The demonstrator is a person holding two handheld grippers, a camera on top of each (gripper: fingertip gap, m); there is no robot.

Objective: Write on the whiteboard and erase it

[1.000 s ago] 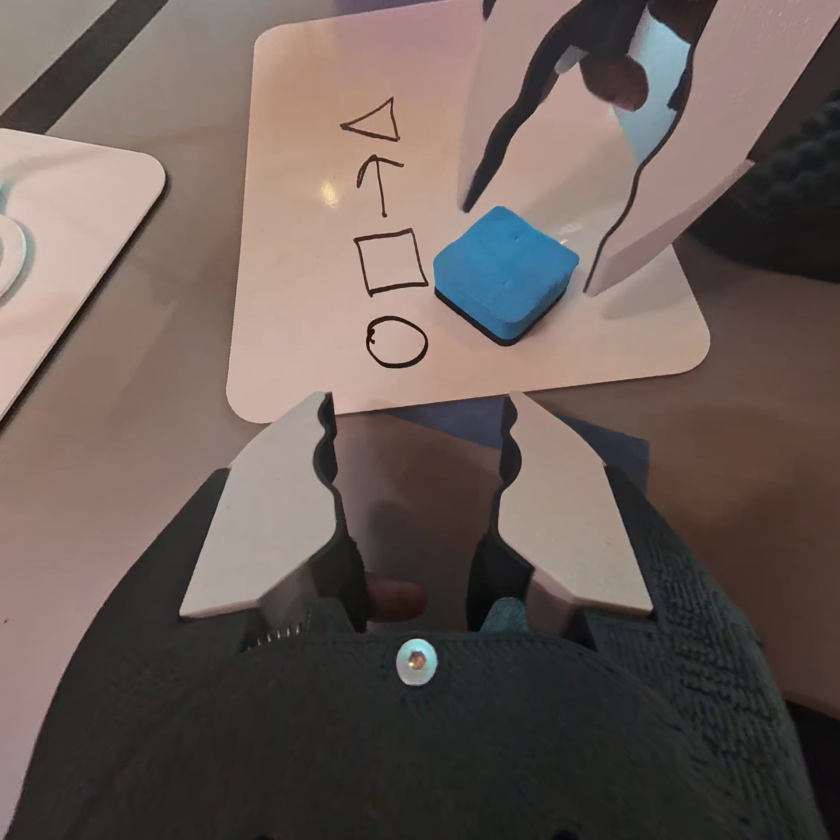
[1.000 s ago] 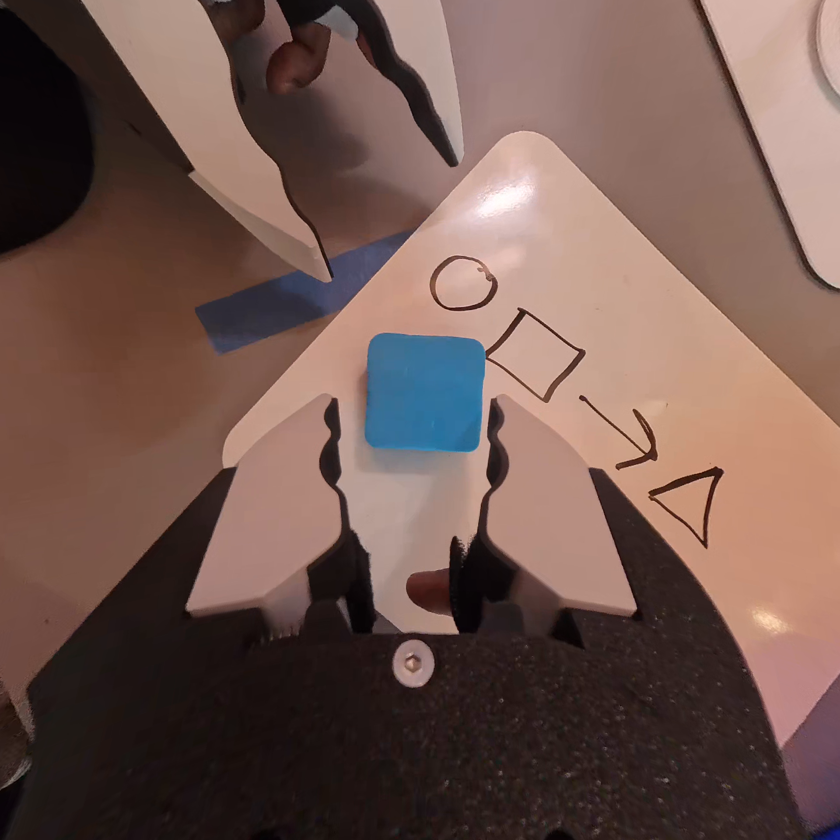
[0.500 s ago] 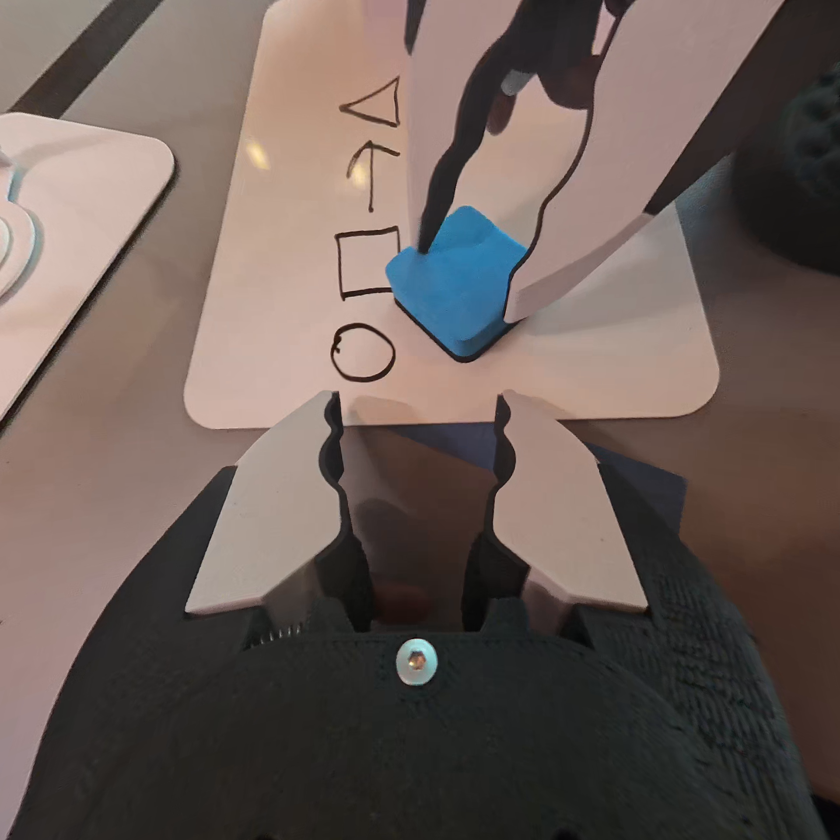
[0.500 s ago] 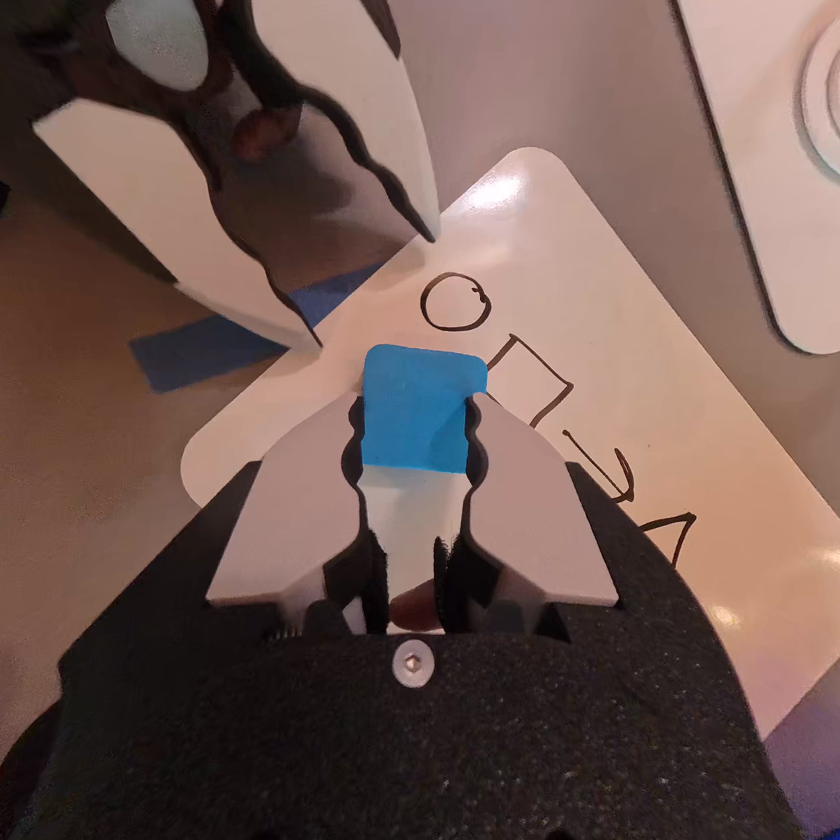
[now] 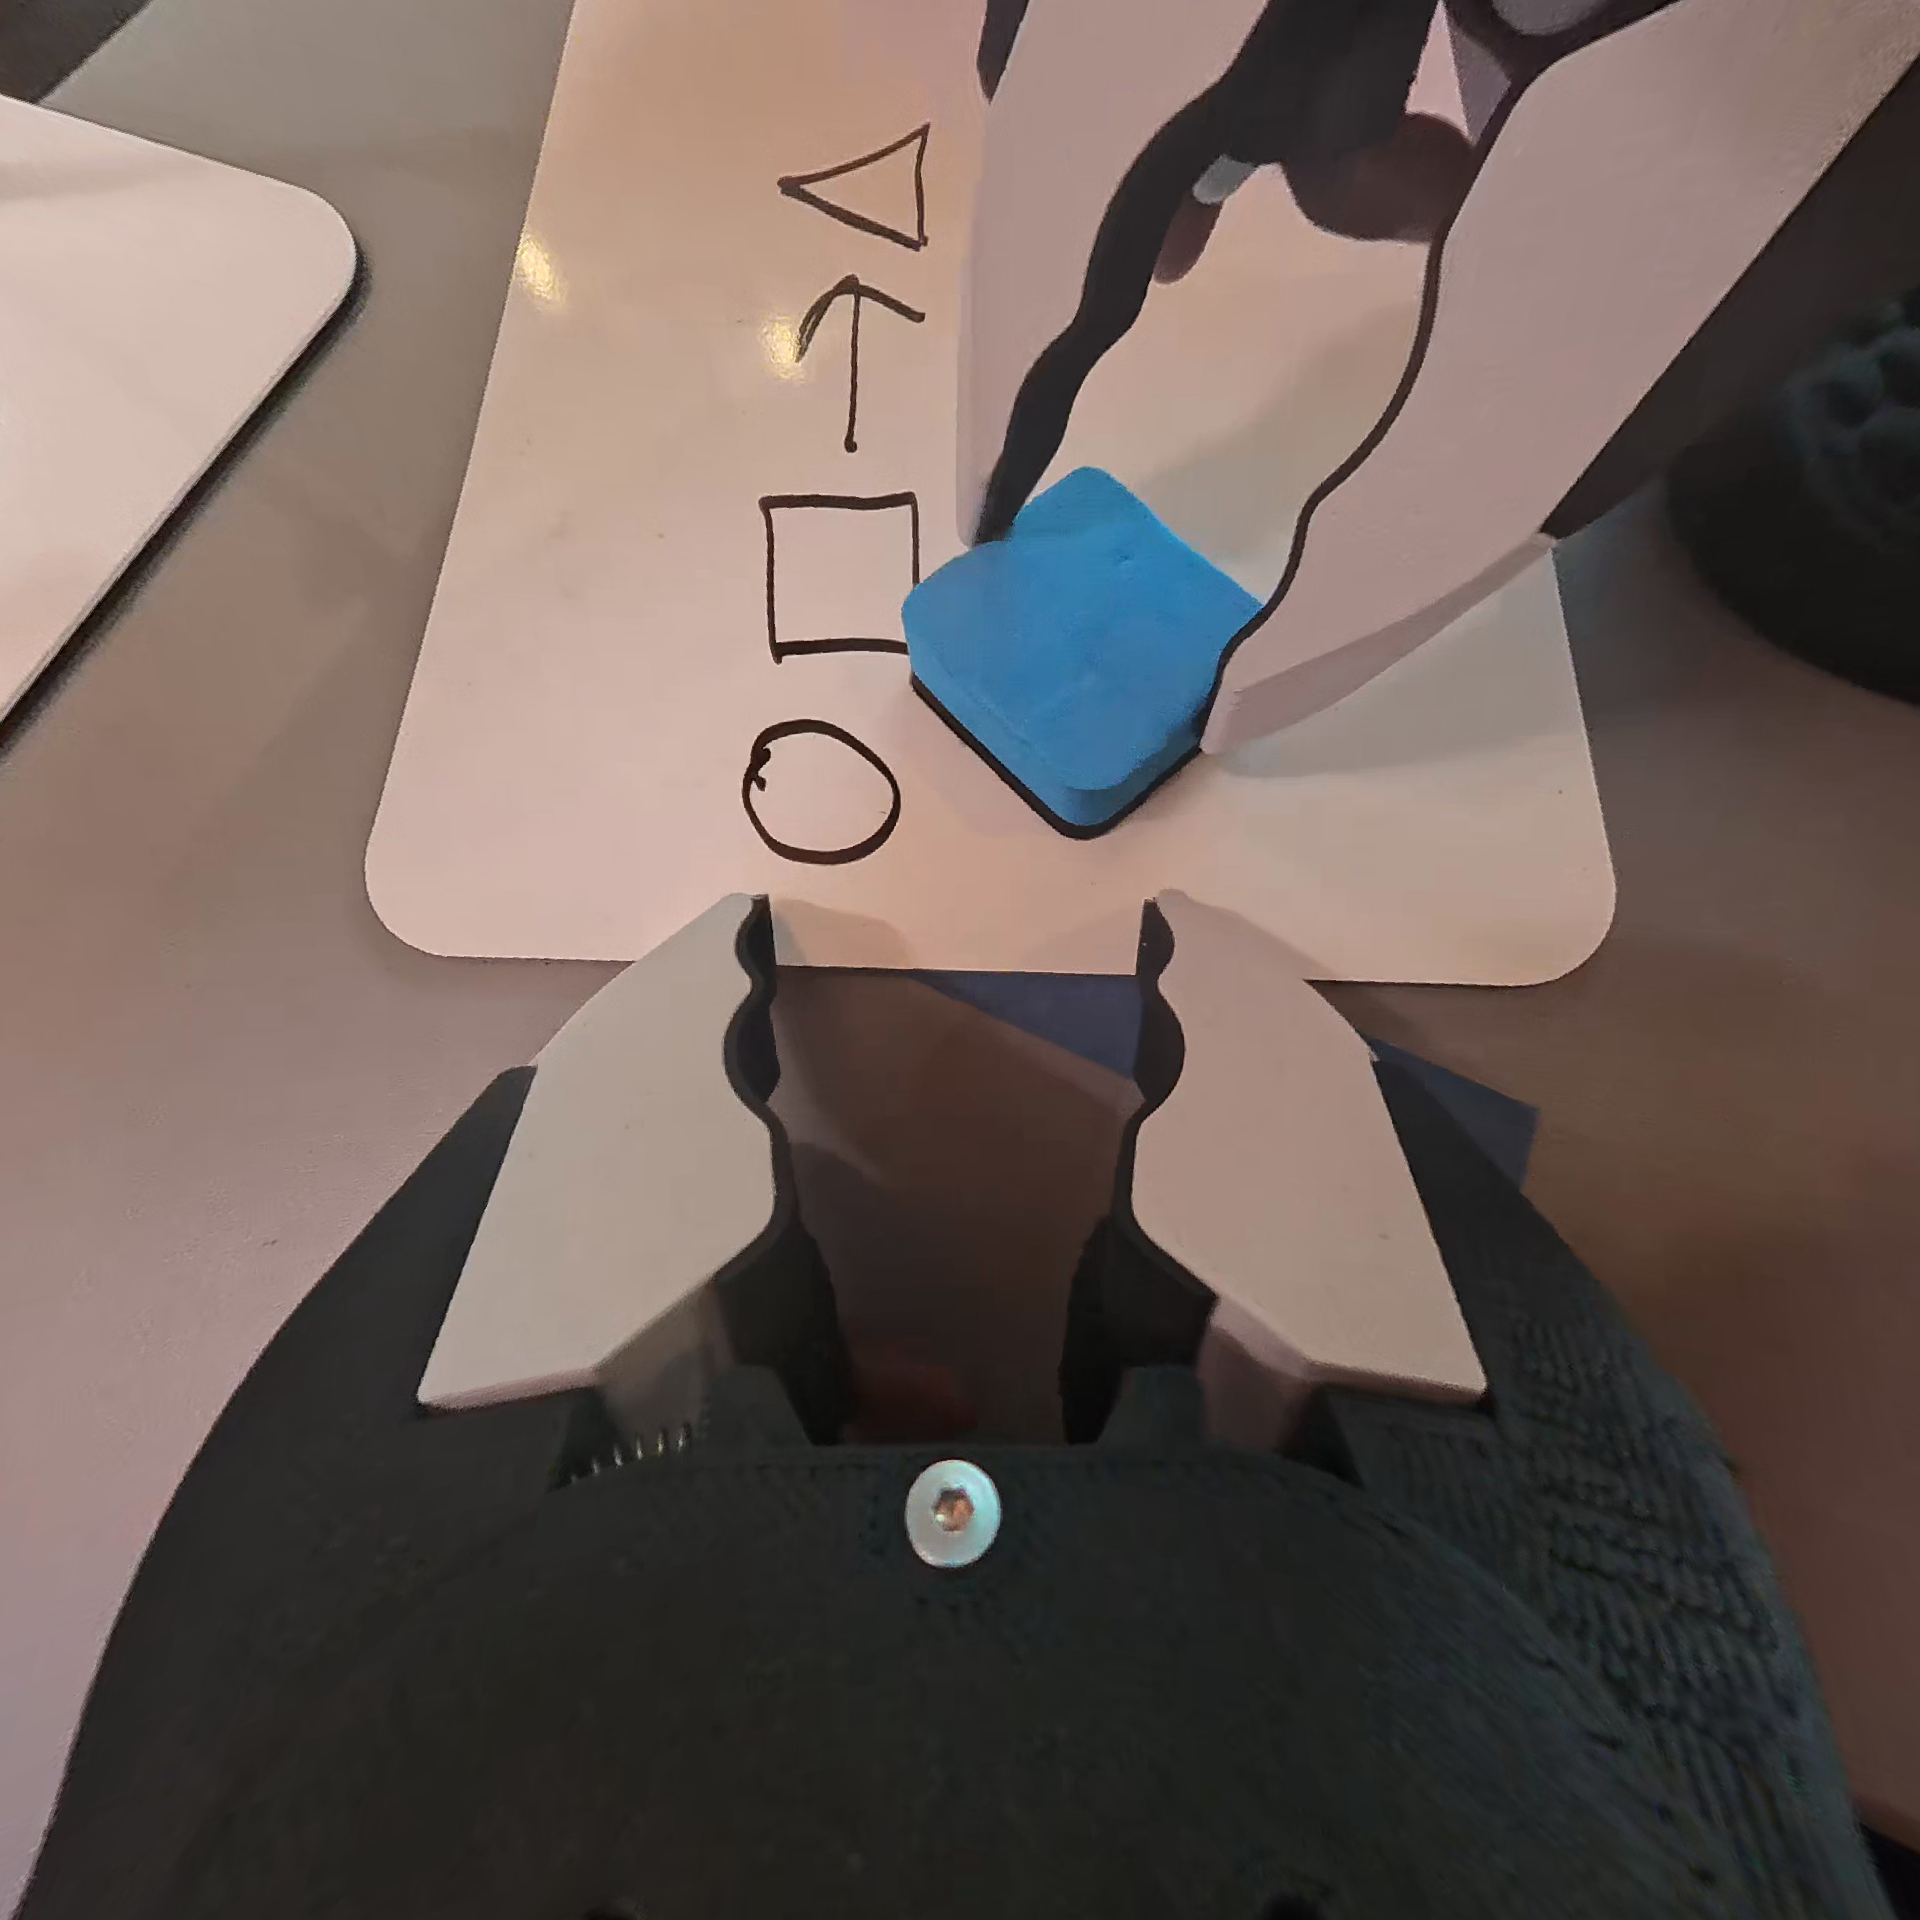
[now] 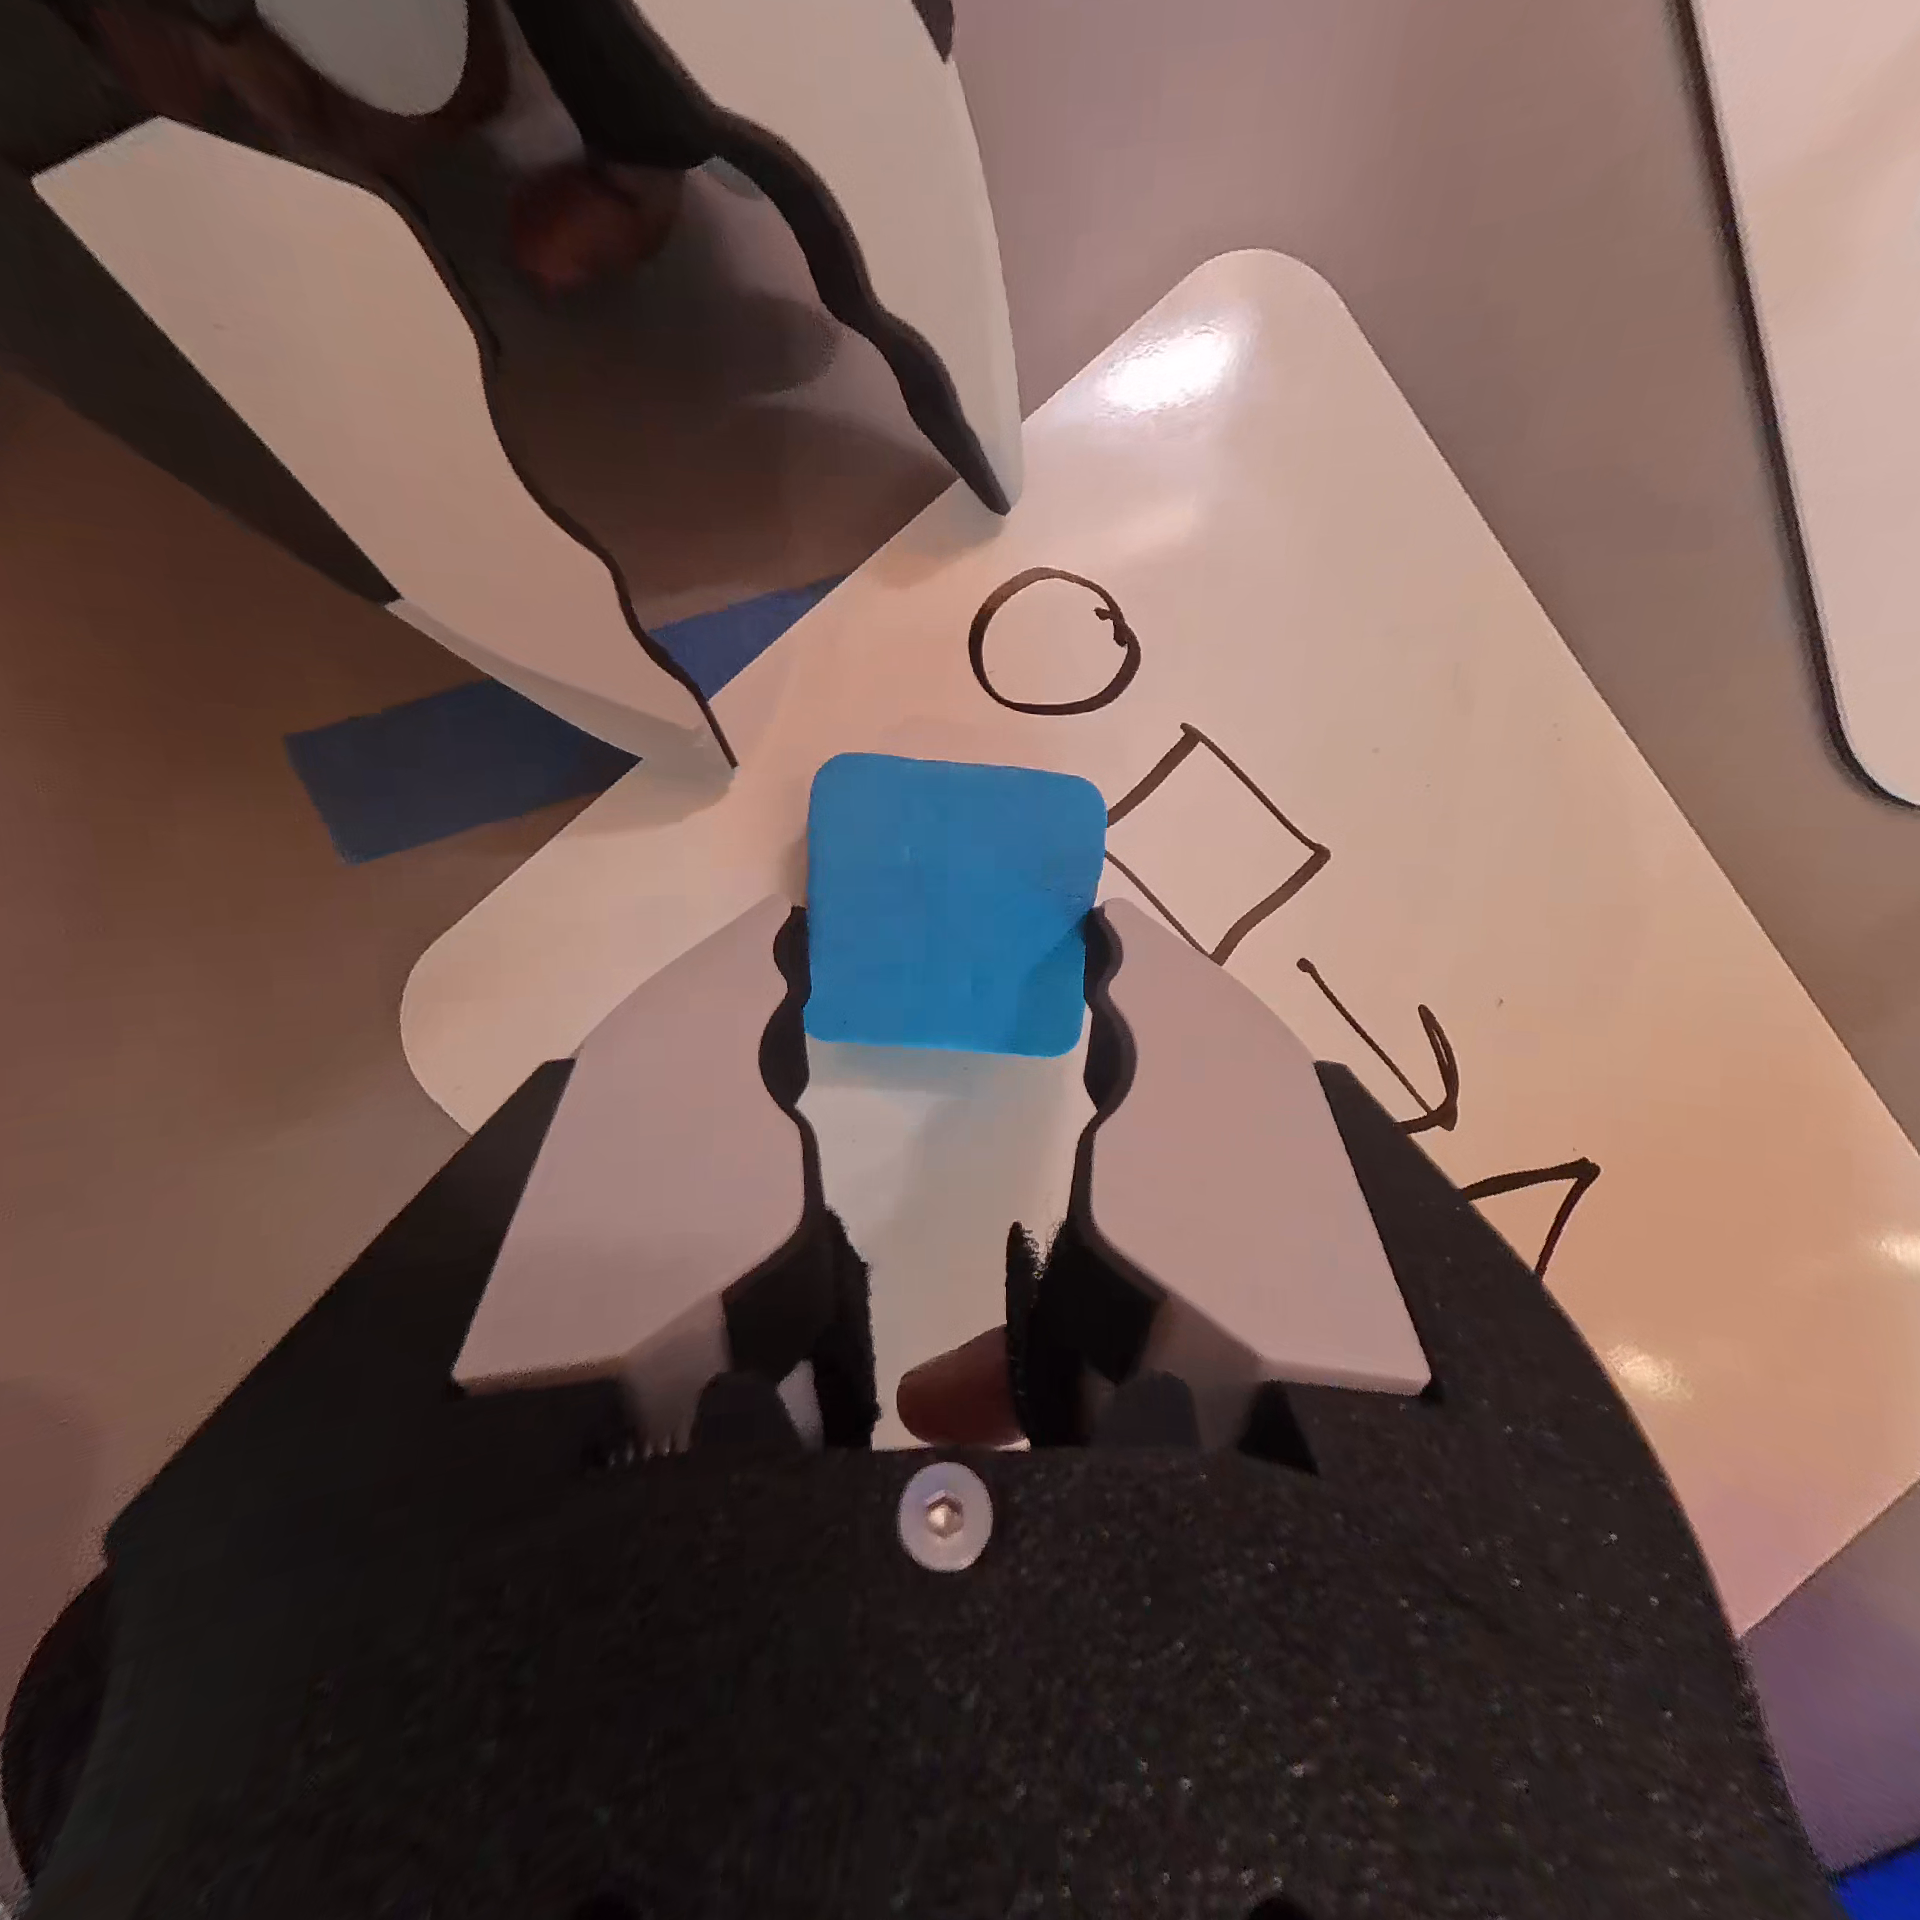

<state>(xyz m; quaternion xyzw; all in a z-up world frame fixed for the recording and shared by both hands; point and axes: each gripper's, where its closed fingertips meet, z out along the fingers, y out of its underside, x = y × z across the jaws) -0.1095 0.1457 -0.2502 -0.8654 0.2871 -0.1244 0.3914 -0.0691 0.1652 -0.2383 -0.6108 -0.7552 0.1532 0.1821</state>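
Observation:
A white whiteboard (image 5: 623,623) lies on the brown table with a black triangle, arrow, square (image 5: 842,577) and circle (image 5: 821,790) drawn on it. A blue eraser (image 5: 1081,665) with a black underside rests on the board beside the square. My right gripper (image 6: 945,925) is shut on the blue eraser (image 6: 951,904), one finger on each side; it reaches down from the top in the left wrist view (image 5: 1101,634). My left gripper (image 5: 956,914) is open and empty, with its tips at the board's near edge; it also shows in the right wrist view (image 6: 862,629).
A second white board (image 5: 135,395) lies to the left on the table. A strip of blue tape (image 6: 447,769) sticks out from under the whiteboard's near edge. A dark knobbly object (image 5: 1818,520) sits at the right edge.
My right gripper came down around the blue eraser and closed on its sides. My left gripper stayed open and moved up to the board's near edge.

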